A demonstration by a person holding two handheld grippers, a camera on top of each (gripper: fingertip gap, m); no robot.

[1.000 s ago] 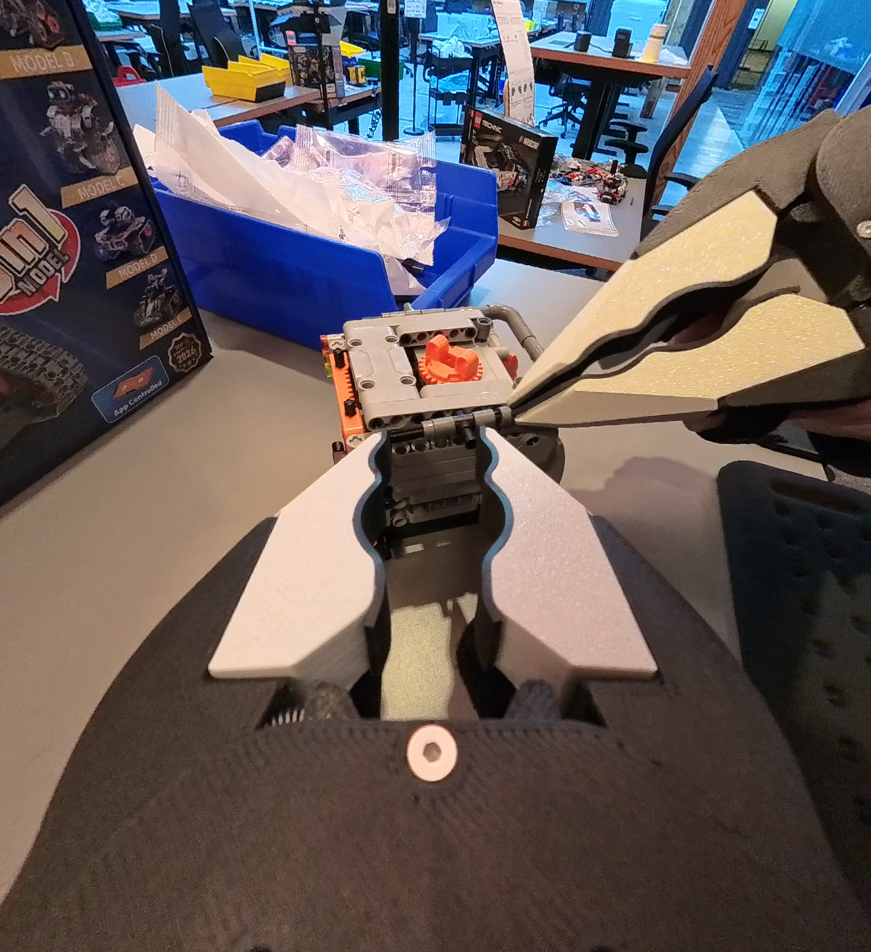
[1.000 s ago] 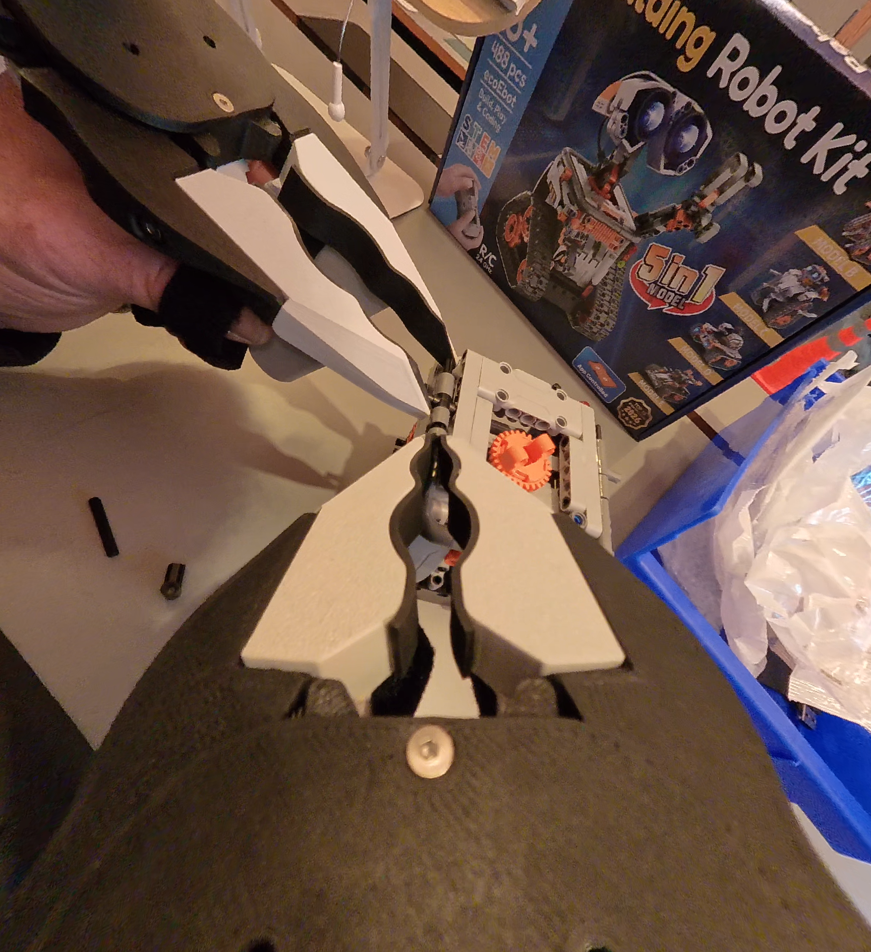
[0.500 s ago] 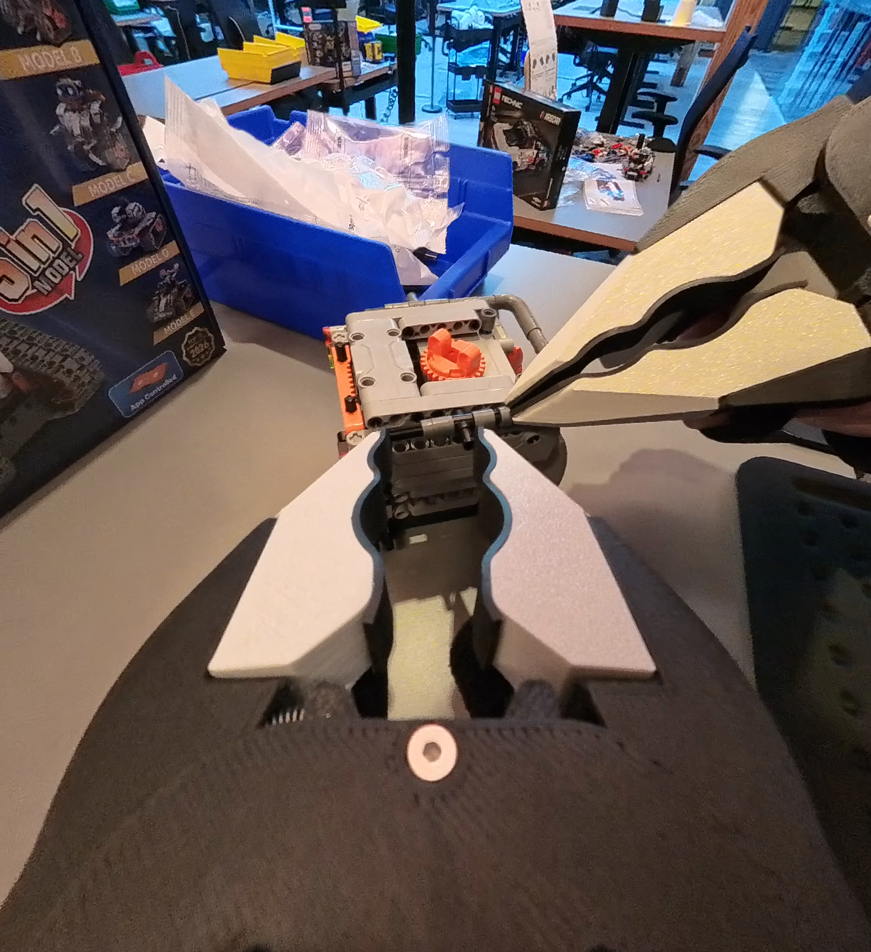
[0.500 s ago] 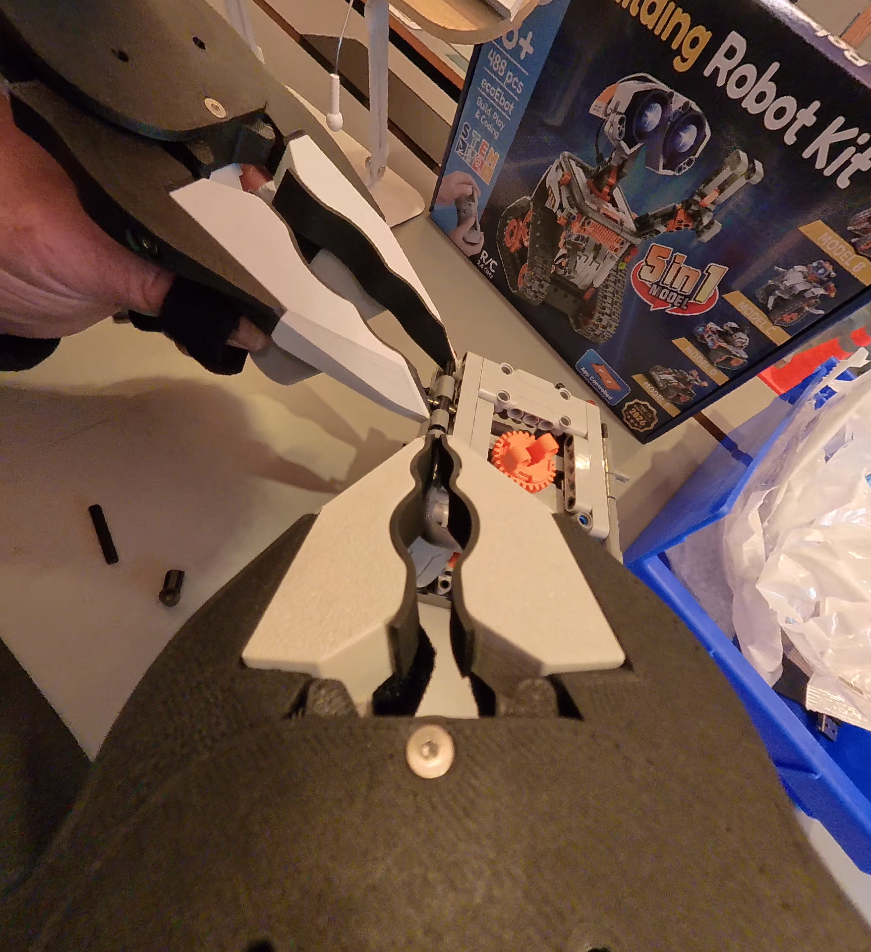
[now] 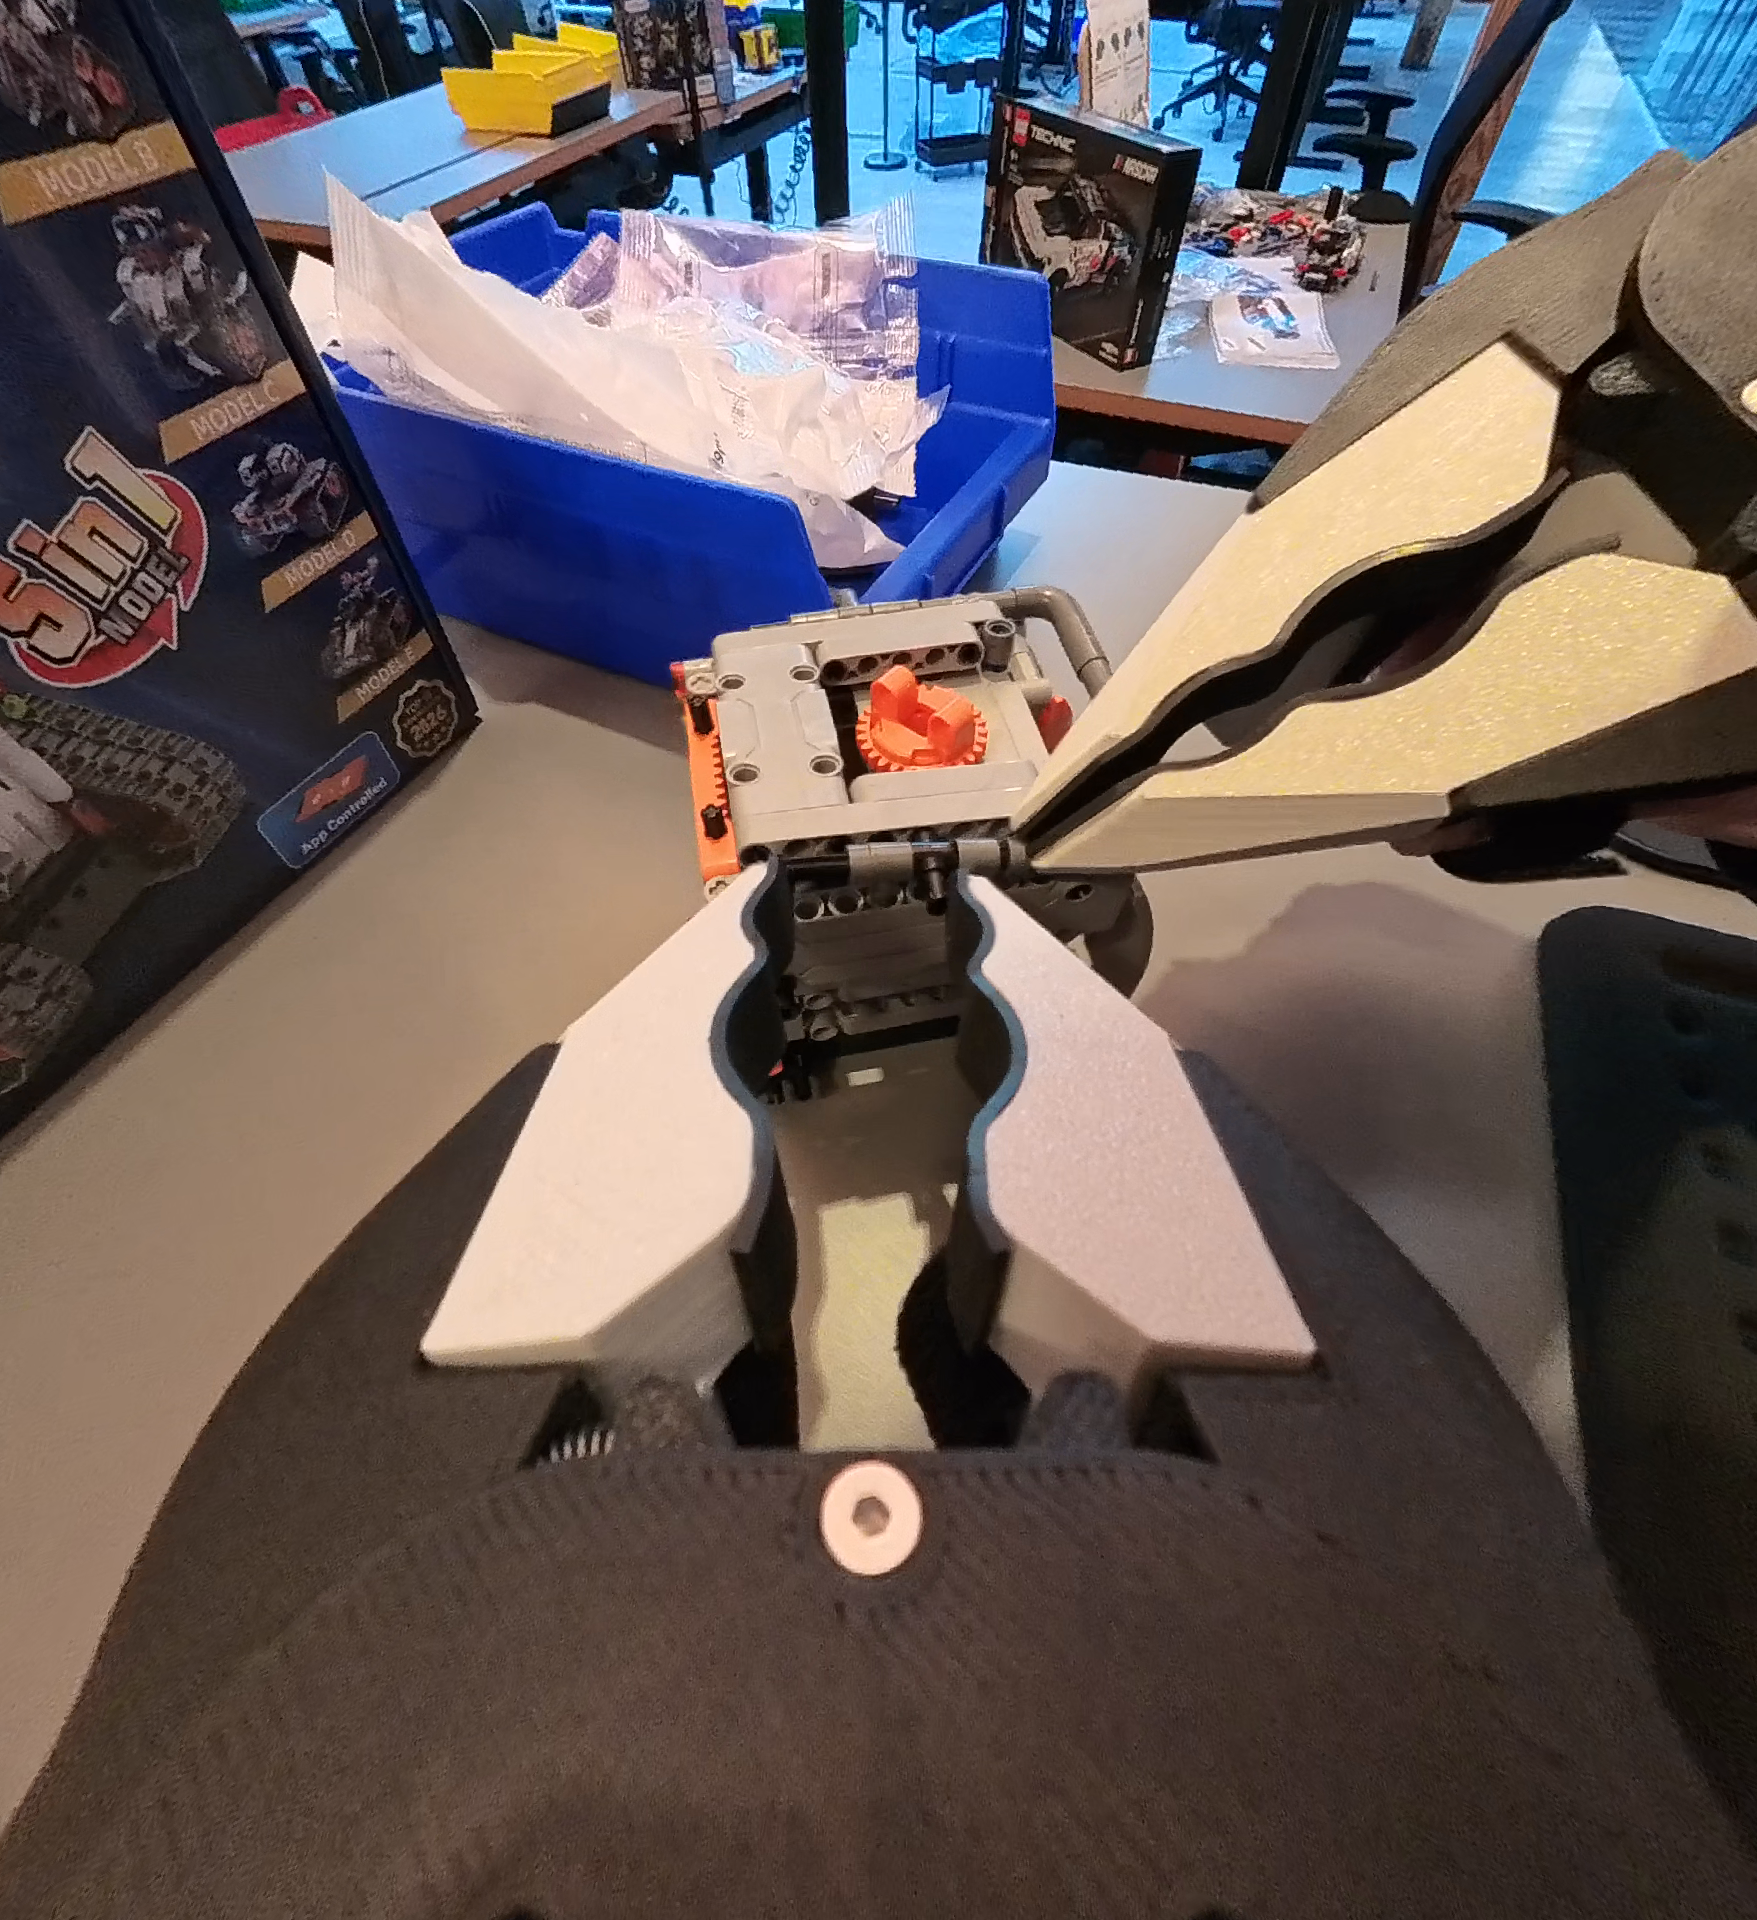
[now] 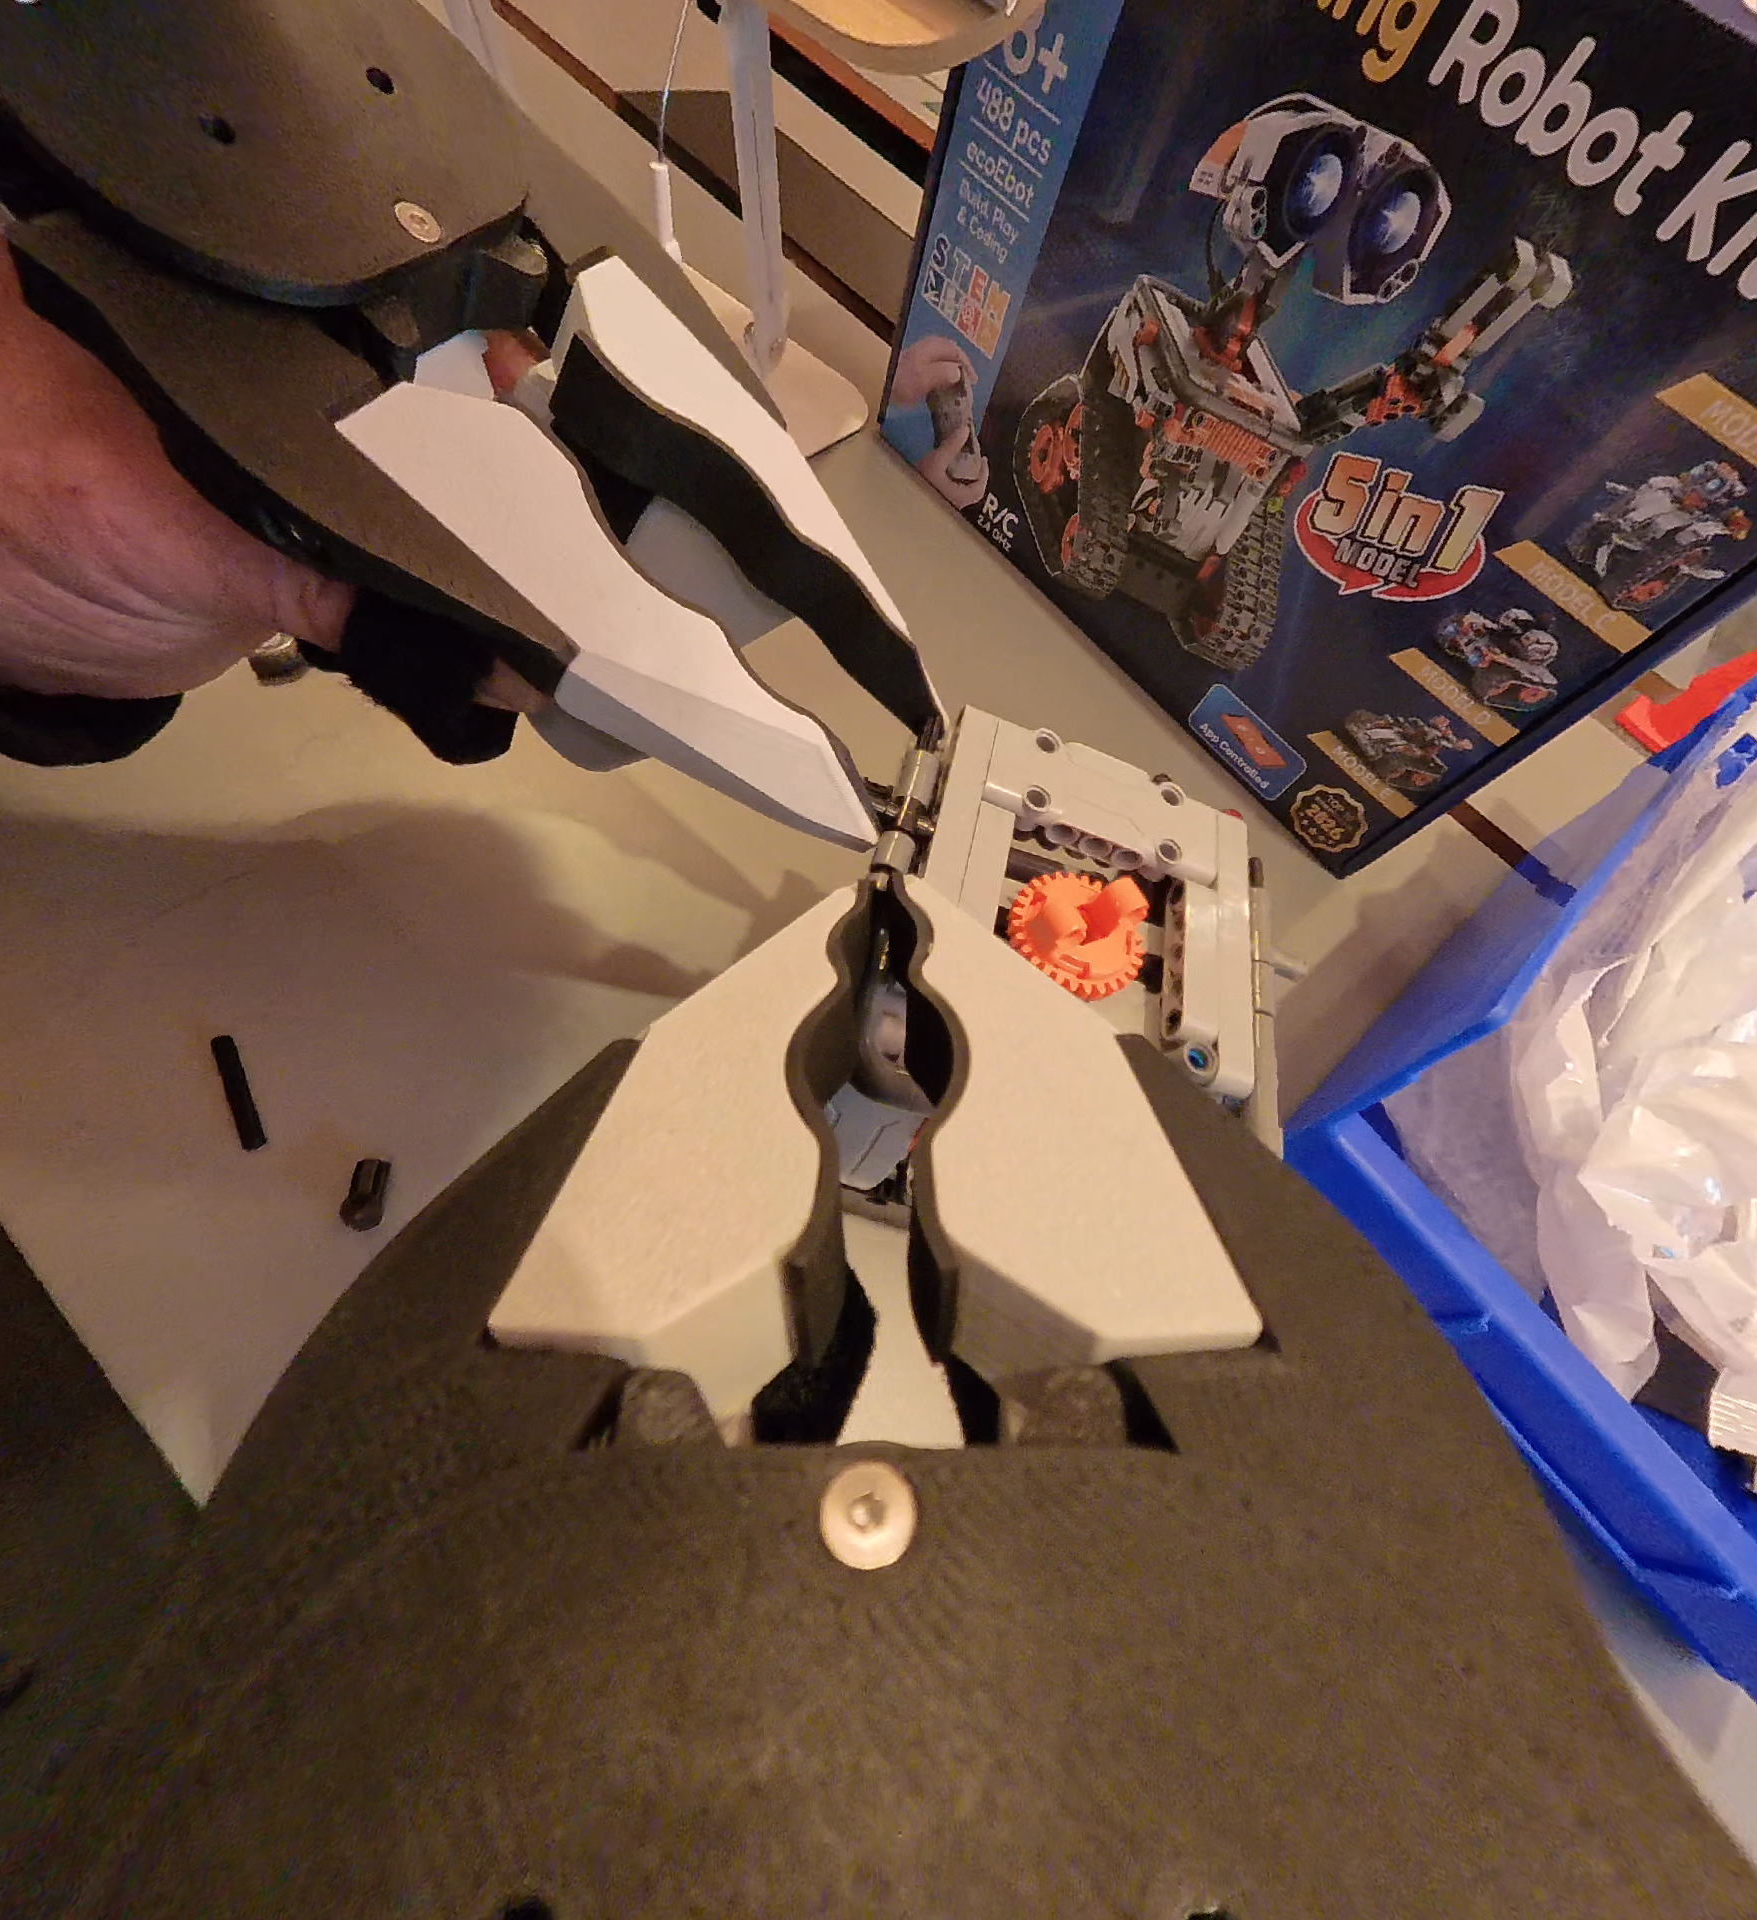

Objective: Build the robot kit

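Your left hand-held gripper (image 5: pixel 869 883) is clamped around the lower grey body of the brick-built gearbox module (image 5: pixel 869 727), one finger on each side of it, so the block sits wedged between them just above the table (image 5: pixel 334 987). On top of that module there's an orange gear (image 5: pixel 915 727) sitting in a square grey frame, with an orange strip running down its left edge.

Your right hand-held gripper (image 6: pixel 889 883) comes in from the side with its tips nearly together, pinching a small grey connector on a thin black axle (image 5: pixel 915 857) that runs along the near top edge of the module. In the right wrist view the left one's tips touch that same edge from the other side, so both tools meet at one corner. Your hand (image 6: pixel 74 540) wraps the left tool's handle there.

Around it: a dark robot kit box (image 6: pixel 1373 416) stands upright just behind the module, a blue bin (image 5: pixel 645 540) stuffed with crumpled plastic bags (image 5: pixel 666 374) is right beside it, and two small black pins (image 6: pixel 240 1091) lie loose on the table, well apart from the build. A black perforated mat (image 5: pixel 1705 1195) sits off to the right in the left wrist view.
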